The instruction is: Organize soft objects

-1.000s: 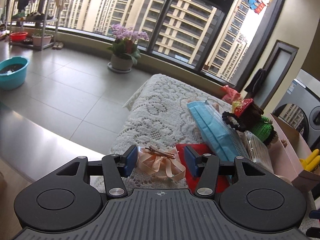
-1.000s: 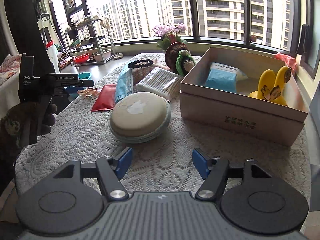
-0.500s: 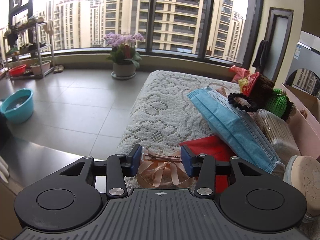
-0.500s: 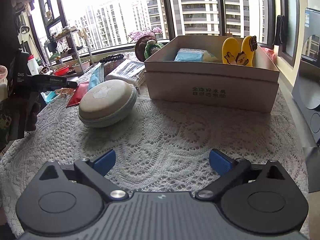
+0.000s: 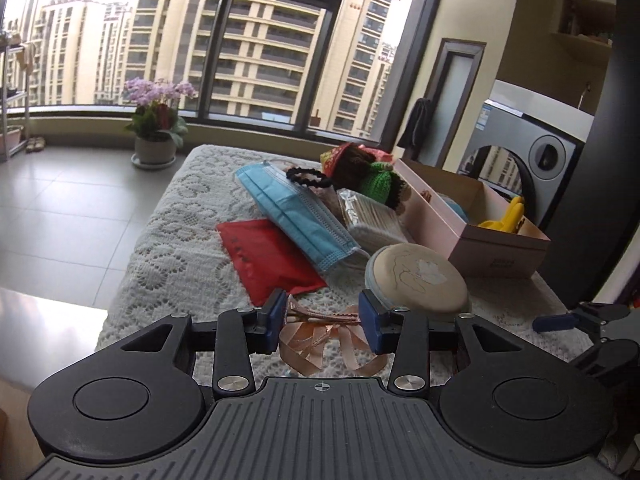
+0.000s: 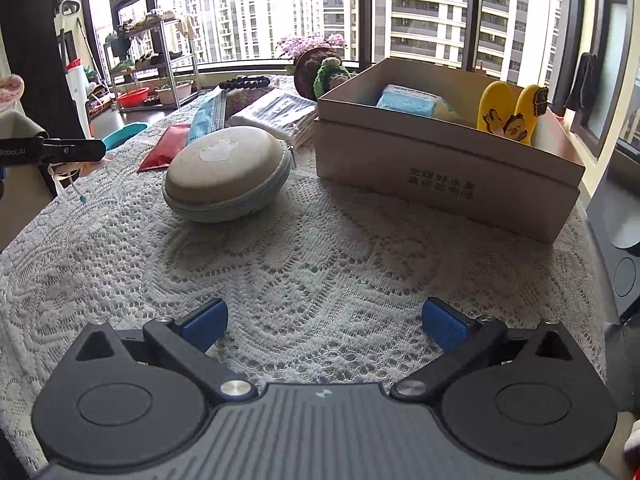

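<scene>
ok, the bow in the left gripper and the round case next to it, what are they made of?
Bow: looks like satin ribbon, peach with a soft sheen, thin looped bands, on a metal-looking clip. Round case: probably a fabric-covered semi-rigid shell, matte beige top, with a zipper band around its rim. The left gripper holds the bow by the clip.

Your worktop (image 6: 320, 248) is wearing a white lace cloth (image 6: 120, 240). Sitting on it are a round pouch (image 6: 226, 172), a red packet (image 5: 268, 260), a blue mask (image 5: 296, 216) and a pink box (image 6: 444, 176).
</scene>
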Demonstrator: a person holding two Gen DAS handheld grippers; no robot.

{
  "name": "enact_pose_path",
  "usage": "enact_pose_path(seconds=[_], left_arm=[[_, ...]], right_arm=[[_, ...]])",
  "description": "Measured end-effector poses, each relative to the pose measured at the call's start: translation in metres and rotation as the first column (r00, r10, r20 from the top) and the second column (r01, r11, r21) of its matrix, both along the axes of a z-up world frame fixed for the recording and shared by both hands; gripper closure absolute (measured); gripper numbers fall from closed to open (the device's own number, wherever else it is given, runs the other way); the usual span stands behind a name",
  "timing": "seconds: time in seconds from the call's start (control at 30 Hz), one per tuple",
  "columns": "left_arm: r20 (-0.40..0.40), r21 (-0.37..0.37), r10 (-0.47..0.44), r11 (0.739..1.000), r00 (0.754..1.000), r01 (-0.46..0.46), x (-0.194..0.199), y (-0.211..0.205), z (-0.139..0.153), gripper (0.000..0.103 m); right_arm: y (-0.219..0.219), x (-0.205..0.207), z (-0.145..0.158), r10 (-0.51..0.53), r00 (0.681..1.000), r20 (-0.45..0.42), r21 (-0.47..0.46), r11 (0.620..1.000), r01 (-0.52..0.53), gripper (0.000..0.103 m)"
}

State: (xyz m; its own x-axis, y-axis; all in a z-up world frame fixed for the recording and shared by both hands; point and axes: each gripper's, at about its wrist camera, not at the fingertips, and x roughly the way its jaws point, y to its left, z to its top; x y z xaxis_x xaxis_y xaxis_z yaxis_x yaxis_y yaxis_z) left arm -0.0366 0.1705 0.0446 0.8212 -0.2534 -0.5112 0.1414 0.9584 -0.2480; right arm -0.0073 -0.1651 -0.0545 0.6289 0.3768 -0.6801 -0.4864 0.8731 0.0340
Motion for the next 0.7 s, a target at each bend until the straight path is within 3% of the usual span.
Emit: enact_pose_path(seconds=[0.07, 0.13, 0.3, 0.43, 0.53, 0.6, 0.7], left_arm=[[-0.004, -0.007, -0.038, 0.999, 0.999, 0.038, -0.003, -0.014, -0.002, 0.059], [-0.014, -0.031, -0.056, 0.998, 0.998, 0.055, -0.004, -0.02, -0.005, 0.059], [-0.021, -0.074, -0.024, 0.997, 0.999, 0.023, -0.005, -0.013, -0.01, 0.059], [-0.034, -0.107, -0.007, 0.994, 0.999, 0.003, -0.01, -0.002, -0.014, 0.059], [-0.044, -0.113, -0.037, 0.993, 0.998, 0.031, -0.016, 0.0, -0.016, 0.059], [-0.049, -0.12, -0.073, 0.991, 0.996, 0.066, -0.018, -0.002, -0.018, 0.059], [-0.052, -0.118, -0.138, 0.984, 0.989, 0.131, -0.019, -0.013, -0.019, 0.059]], right_arm=[[0.011, -0.002, 0.001, 0.062, 0.998, 0.005, -0.053, 0.997, -0.062, 0.0], [0.02, -0.006, 0.007, 0.118, 0.993, 0.02, -0.029, 0.993, -0.118, 0.0], [0.058, -0.004, 0.029, 0.184, 0.967, 0.177, -0.007, 0.983, -0.186, 0.0], [0.096, 0.033, 0.029, 0.191, 0.97, 0.149, -0.034, 0.981, -0.188, 0.0], [0.111, 0.059, 0.02, 0.201, 0.976, 0.08, -0.045, 0.979, -0.198, 0.0], [0.111, 0.063, 0.022, 0.182, 0.982, 0.049, -0.02, 0.983, -0.181, 0.005], [0.1, 0.046, 0.03, 0.172, 0.98, 0.101, -0.014, 0.985, -0.171, 0.005]])
